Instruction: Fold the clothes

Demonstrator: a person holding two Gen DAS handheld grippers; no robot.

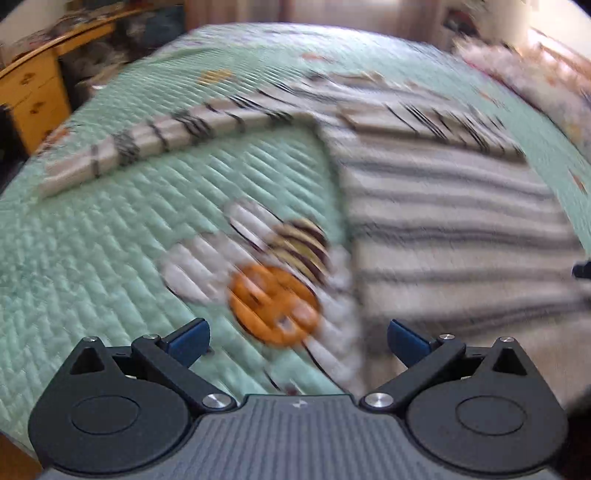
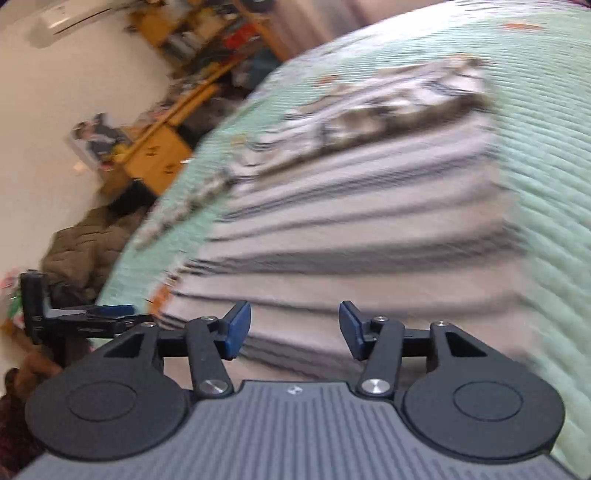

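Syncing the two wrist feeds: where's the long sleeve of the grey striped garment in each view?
Left wrist: the sleeve runs from upper centre down to the left edge, across the mint-green quilted bedspread.
Right wrist: blurred, the sleeve trails from centre toward the left, beyond the garment's body.
Shared landmark: the yellow wooden drawer unit.

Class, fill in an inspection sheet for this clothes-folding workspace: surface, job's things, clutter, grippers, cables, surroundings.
Surface: mint green quilted bedspread with a bee print, blurred by motion.
Job's things: striped garment spread flat, one sleeve stretched out to the left.
Clutter: pale fluffy item at the bed's far right; too blurred to identify.
Grippers: left gripper open and empty above the bee print; right gripper open and empty over the garment.
Cables: nothing seen.
Surroundings: wooden desk with drawers, olive padded item beside the bed, wall air conditioner.
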